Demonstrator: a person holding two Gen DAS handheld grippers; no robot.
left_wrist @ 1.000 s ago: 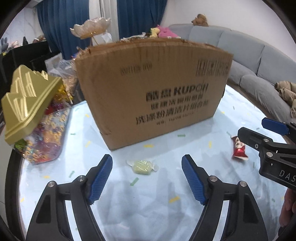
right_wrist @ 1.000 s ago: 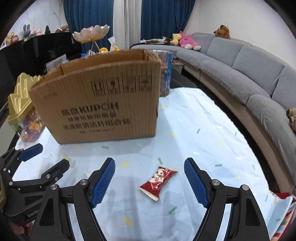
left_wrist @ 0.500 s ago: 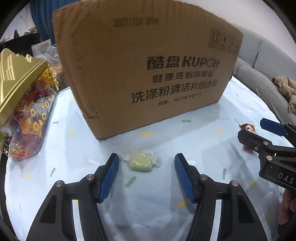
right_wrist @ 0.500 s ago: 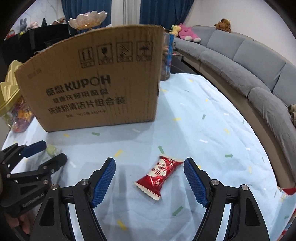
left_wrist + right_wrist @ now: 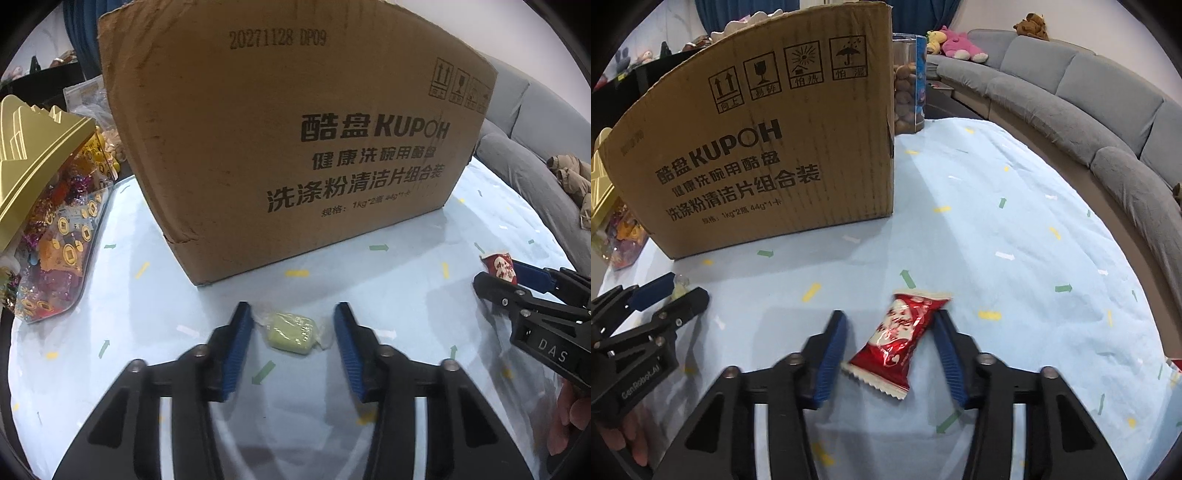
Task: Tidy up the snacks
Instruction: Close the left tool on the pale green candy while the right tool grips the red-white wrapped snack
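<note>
A pale blue tablecloth (image 5: 1015, 229) strewn with small printed arrows covers the table, with a grey sofa (image 5: 1082, 96) curving behind it. A tall cardboard box (image 5: 288, 140) stands just ahead of both tongs. To the far left of my left tongs (image 5: 293, 328) sits a gold-lidded candy jar (image 5: 48, 206).

Left tongs: the jaws have just been closing and now stand narrow around a green wrapped candy (image 5: 293, 332), which lies on the cloth between the pads. Small gaps show on both sides, so I judge it not yet gripped.

Right tongs (image 5: 892, 341): the jaws have also just been closing on a red snack packet (image 5: 901, 332) lying aslant between them. The right pad touches its upper end; the left pad stands clear of it.

Risks, as I judge them: the slanted red packet may swivel or squirt out as the pads meet it off-centre. The green candy's slick twisted wrapper may slip, or the pads may pinch only wrapper. Pads set low could also snag the cloth.
</note>
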